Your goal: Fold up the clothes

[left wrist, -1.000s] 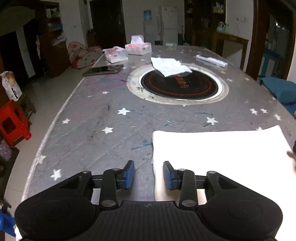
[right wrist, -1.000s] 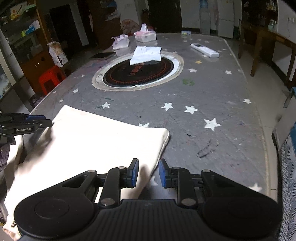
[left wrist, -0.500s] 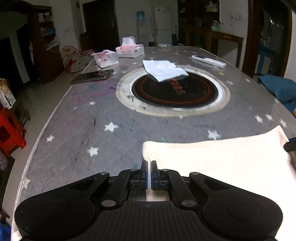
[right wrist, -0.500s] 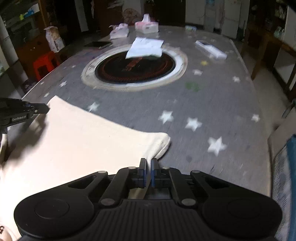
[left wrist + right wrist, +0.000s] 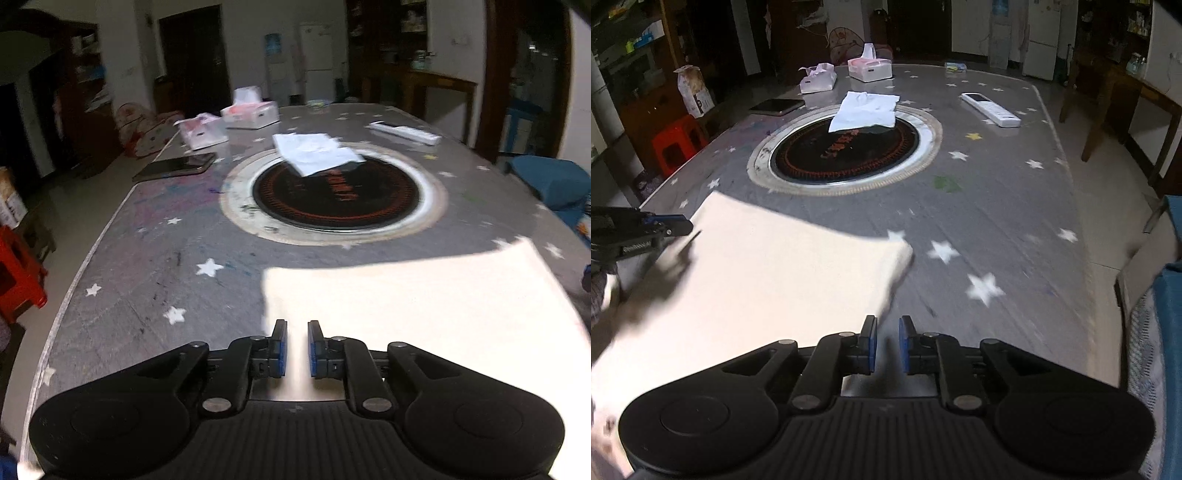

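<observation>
While both jaws are opening, left tool [image 5: 297, 347] and right tool [image 5: 887, 343] straddle cream cloth [image 5: 424, 306], unclamped.

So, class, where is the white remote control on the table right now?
In the right wrist view, the remote control lies on the far right of the table, right of the round burner.

My left tongs [image 5: 296, 347] were matte black plastic, each of the two fingers faced with a blue pad [image 5: 281, 345] and hinged on round silver screws. A ribbed black housing sat behind them, flanked by two smooth round lobes. My right tongs [image 5: 886, 343] were built the same way. Seen side-on, the left pair carried small white lettering along its black body.
</observation>
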